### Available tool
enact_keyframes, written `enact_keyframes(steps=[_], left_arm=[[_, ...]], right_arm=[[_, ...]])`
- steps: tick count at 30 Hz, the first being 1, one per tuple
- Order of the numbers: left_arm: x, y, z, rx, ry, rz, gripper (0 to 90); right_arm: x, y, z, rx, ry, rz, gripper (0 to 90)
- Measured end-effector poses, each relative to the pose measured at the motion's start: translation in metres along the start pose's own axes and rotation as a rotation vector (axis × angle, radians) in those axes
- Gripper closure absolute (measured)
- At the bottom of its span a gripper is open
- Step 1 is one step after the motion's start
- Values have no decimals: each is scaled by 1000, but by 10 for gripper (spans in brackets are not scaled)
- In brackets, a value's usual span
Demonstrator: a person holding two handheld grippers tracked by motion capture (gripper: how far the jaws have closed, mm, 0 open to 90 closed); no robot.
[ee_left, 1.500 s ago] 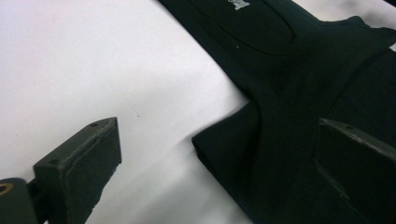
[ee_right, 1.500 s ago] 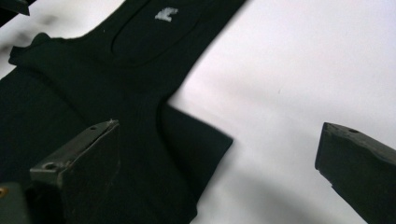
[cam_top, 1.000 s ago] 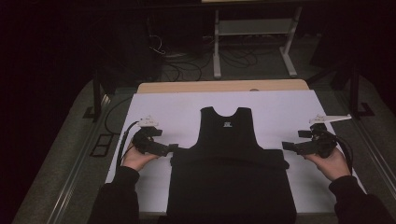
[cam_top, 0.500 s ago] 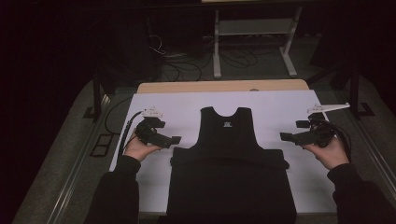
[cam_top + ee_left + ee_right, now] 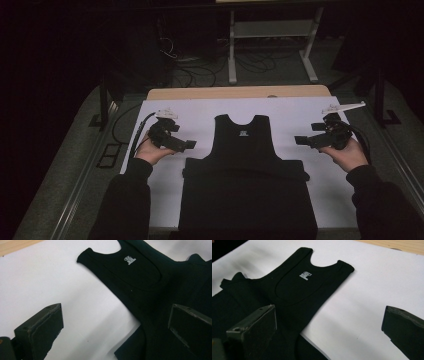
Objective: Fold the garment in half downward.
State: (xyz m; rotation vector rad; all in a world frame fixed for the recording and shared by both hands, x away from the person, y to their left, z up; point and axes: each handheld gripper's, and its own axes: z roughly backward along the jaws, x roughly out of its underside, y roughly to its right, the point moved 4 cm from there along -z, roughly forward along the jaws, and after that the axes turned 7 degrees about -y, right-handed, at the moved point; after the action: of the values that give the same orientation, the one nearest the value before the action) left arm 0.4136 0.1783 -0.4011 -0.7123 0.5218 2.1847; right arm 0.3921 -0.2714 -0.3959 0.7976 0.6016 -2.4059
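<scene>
A black tank top [image 5: 245,170] lies flat on the white sheet [image 5: 200,120], neck toward the far edge, with a small white label [image 5: 243,134] inside the collar. Its hem is folded up into a band across the chest. My left gripper [image 5: 189,145] hovers just left of the garment, jaws open and empty, pointing at it. My right gripper [image 5: 300,140] hovers just right of it, also open and empty. The left gripper view shows the tank top [image 5: 155,280] between its spread jaws, and the right gripper view shows the tank top [image 5: 294,290] the same way.
The white sheet covers a wooden table whose far edge [image 5: 240,93] shows as a bare strip. Beyond it stand a metal frame [image 5: 272,35] and loose cables [image 5: 200,62] on the dark floor. A cable [image 5: 135,137] trails from my left gripper.
Both grippers have risen from the sheet and moved slightly away from me. The tank top has stayed still.
</scene>
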Motion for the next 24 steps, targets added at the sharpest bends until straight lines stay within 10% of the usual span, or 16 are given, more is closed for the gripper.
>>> enact_keyframes(steps=[24], left_arm=[[-24,-8,-19,8,16,-5,0]], right_arm=[[-21,7,-12,31,12,-8,0]])
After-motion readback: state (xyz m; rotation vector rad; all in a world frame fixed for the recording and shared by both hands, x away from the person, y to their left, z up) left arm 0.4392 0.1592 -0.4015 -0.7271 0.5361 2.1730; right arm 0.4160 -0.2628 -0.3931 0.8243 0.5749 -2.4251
